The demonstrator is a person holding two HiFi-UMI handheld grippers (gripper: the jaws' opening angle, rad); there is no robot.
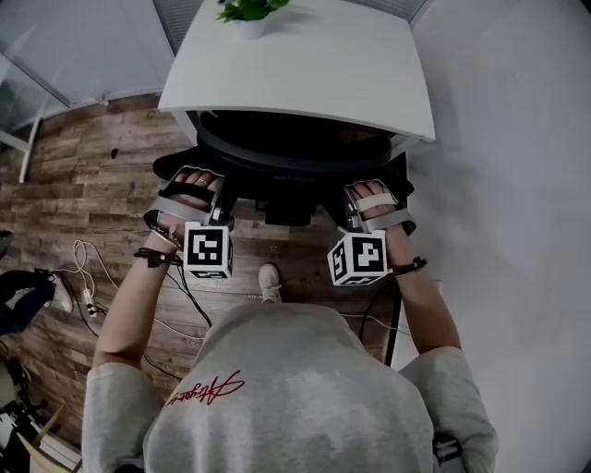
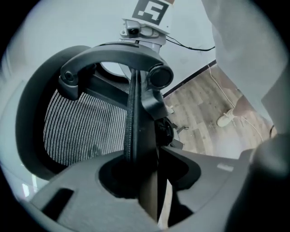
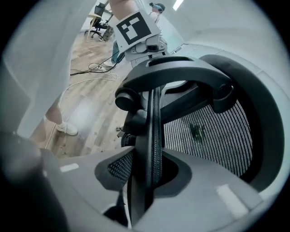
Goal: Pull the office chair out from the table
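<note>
A black mesh office chair (image 1: 286, 152) stands tucked under the white table (image 1: 305, 69), with its backrest rim towards me. In the head view my left gripper (image 1: 220, 196) is at the rim's left part and my right gripper (image 1: 355, 199) at its right part. In the left gripper view the jaws of the left gripper (image 2: 141, 168) are shut on the backrest's edge (image 2: 132, 118), with the mesh (image 2: 81, 131) to the left. In the right gripper view the right gripper (image 3: 147, 177) is likewise shut on the backrest's edge (image 3: 153, 127); the headrest bar (image 3: 176, 72) arches above.
A potted plant (image 1: 249, 13) sits at the table's far edge. A white wall (image 1: 517, 148) runs close along the right. White cables (image 1: 92, 277) trail over the wooden floor (image 1: 83, 175) at the left, beside dark objects (image 1: 20, 297). My shoe (image 1: 269, 280) is behind the chair.
</note>
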